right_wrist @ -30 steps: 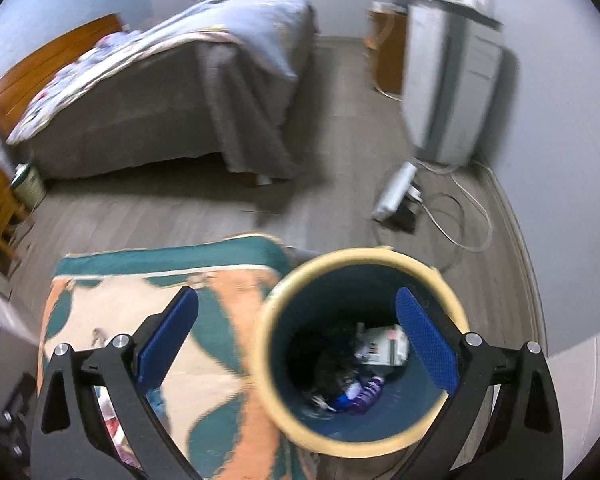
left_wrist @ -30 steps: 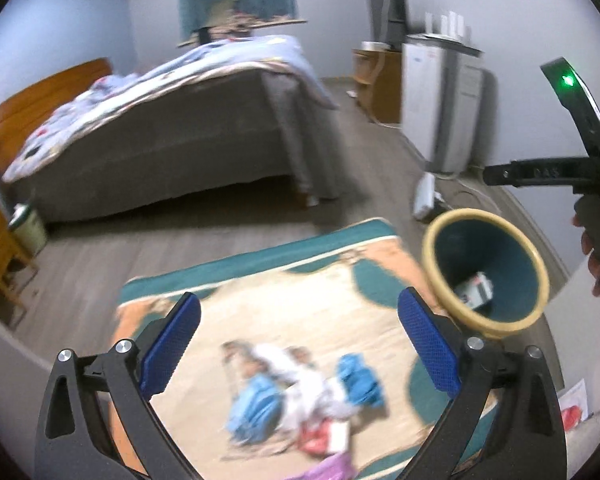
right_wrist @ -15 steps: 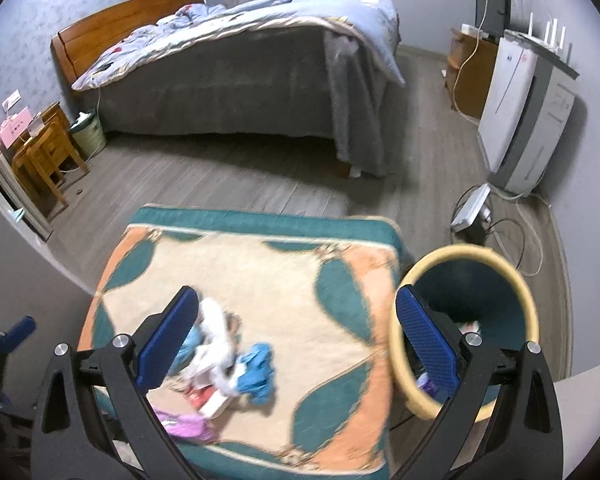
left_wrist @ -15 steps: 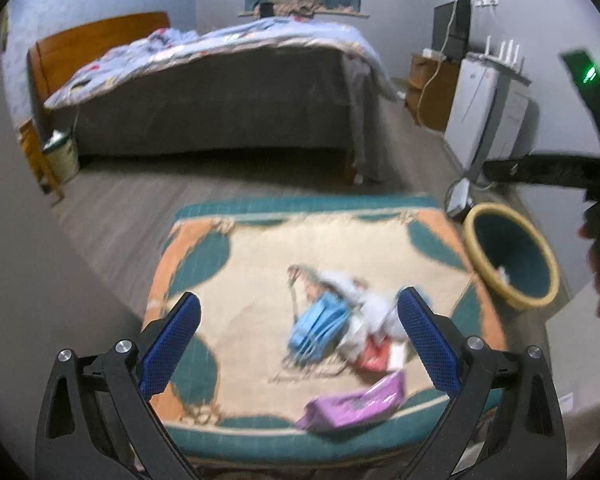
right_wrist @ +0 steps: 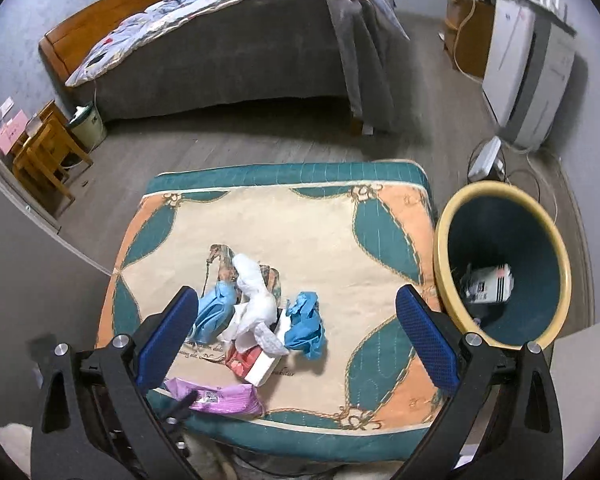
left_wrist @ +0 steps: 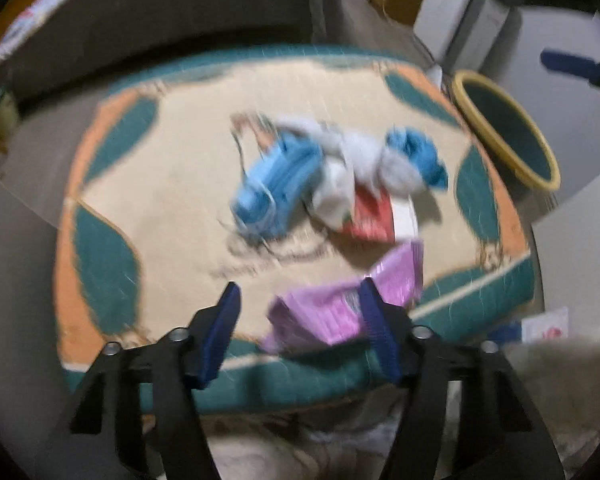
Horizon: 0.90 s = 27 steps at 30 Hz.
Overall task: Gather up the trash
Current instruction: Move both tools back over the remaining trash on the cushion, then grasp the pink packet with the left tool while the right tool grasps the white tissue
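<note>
A pile of trash lies on a cream, teal and orange mat (right_wrist: 320, 232): a light blue mask (right_wrist: 212, 316), white tissues (right_wrist: 252, 300), a blue glove (right_wrist: 306, 322) and a red and white box (right_wrist: 256, 364). A purple wrapper (left_wrist: 340, 304) lies at the mat's near edge. My left gripper (left_wrist: 299, 292) hangs low over it with its jaws closing. The wrapper is between them; the right pad overlaps it and the left pad stands apart. My right gripper (right_wrist: 297, 296) is open above the pile with nothing in it. The purple wrapper (right_wrist: 224, 398) lies below it.
A yellow-rimmed teal bin (right_wrist: 440, 248) with some trash inside stands right of the mat. A bed (right_wrist: 236, 56) fills the far side. A white appliance (right_wrist: 524, 72) and a power strip with cables (right_wrist: 486, 158) are at the right, wooden furniture (right_wrist: 44, 148) at the left.
The left gripper has dropped toward the mat's near edge and its jaws have narrowed around the purple wrapper. The right gripper has swung from over the bin to over the pile.
</note>
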### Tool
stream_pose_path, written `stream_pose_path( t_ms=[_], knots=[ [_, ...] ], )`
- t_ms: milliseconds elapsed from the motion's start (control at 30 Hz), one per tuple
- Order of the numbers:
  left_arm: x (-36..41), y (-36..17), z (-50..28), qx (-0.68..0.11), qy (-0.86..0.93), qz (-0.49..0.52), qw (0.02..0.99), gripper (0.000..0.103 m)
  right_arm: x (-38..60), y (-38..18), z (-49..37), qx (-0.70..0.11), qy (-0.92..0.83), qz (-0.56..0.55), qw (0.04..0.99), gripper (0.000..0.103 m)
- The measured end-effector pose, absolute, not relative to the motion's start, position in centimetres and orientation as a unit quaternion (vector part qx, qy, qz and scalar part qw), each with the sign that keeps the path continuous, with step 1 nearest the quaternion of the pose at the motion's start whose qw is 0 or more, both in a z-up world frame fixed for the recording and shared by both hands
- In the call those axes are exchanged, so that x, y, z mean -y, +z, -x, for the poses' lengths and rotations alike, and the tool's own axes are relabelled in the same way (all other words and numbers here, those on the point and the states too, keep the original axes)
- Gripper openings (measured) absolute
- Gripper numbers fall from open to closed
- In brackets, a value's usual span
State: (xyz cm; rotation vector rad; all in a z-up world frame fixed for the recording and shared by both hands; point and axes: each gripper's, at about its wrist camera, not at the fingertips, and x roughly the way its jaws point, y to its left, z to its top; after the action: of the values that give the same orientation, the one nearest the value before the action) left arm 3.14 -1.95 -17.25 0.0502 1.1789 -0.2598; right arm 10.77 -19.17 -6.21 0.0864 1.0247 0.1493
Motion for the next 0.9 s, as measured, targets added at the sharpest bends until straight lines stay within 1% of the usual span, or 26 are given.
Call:
stream_pose_path(
  t_ms=[33, 67, 100, 200, 233, 367, 433, 600, 733, 800, 867, 900],
  knots=[
    [2.1, -17.5, -3.2, -0.558, -0.121, -0.032, 0.82, 0.056, 19.2, -6.4, -10.8, -0.492, 0.069, -0.039, 0.867, 0.097],
    [2.2, -17.7, -3.2, -0.56, -0.121, -0.04, 0.819, 0.049, 19.1, -6.8, -10.9, -0.496, 0.066, -0.036, 0.865, 0.097],
    [2.3, -17.8, -3.2, -0.561, -0.12, -0.049, 0.818, 0.039, 19.1, -7.2, -11.0, -0.5, 0.063, -0.033, 0.863, 0.097],
    [1.8, -17.6, -3.3, -0.559, -0.122, -0.042, 0.819, 0.024, 19.3, -8.5, -11.4, -0.511, 0.06, -0.041, 0.856, 0.097],
    [1.7, -17.3, -3.3, -0.555, -0.123, -0.043, 0.822, 0.024, 19.3, -9.2, -11.6, -0.519, 0.06, -0.048, 0.851, 0.097],
    [1.5, -15.2, -3.1, -0.529, -0.12, -0.063, 0.838, 0.015, 19.1, -11.0, -12.0, -0.537, 0.05, -0.046, 0.841, 0.097],
    [1.2, -13.7, -3.3, -0.516, -0.116, -0.067, 0.846, 0.014, 18.8, -11.3, -12.2, -0.54, 0.052, -0.04, 0.839, 0.097],
    [-1.5, -7.4, -5.0, -0.466, -0.097, -0.067, 0.877, 0.014, 17.8, -11.1, -12.7, -0.529, 0.066, -0.035, 0.846, 0.097],
    [-3.7, -5.2, -6.4, -0.447, -0.07, -0.081, 0.888, 0.014, 16.3, -12.0, -12.9, -0.531, 0.084, -0.014, 0.843, 0.097],
    [-4.6, -5.5, -6.8, -0.441, -0.059, -0.083, 0.892, 0.014, 15.6, -12.7, -13.1, -0.537, 0.093, 0.0, 0.838, 0.093],
    [-5.3, -6.3, -7.1, -0.443, -0.056, -0.068, 0.892, 0.014, 14.9, -13.7, -13.4, -0.549, 0.101, 0.007, 0.829, 0.078],
    [-5.7, -6.8, -7.4, -0.45, -0.056, -0.054, 0.89, 0.014, 14.7, -14.2, -13.6, -0.556, 0.107, 0.005, 0.824, 0.075]
  ],
)
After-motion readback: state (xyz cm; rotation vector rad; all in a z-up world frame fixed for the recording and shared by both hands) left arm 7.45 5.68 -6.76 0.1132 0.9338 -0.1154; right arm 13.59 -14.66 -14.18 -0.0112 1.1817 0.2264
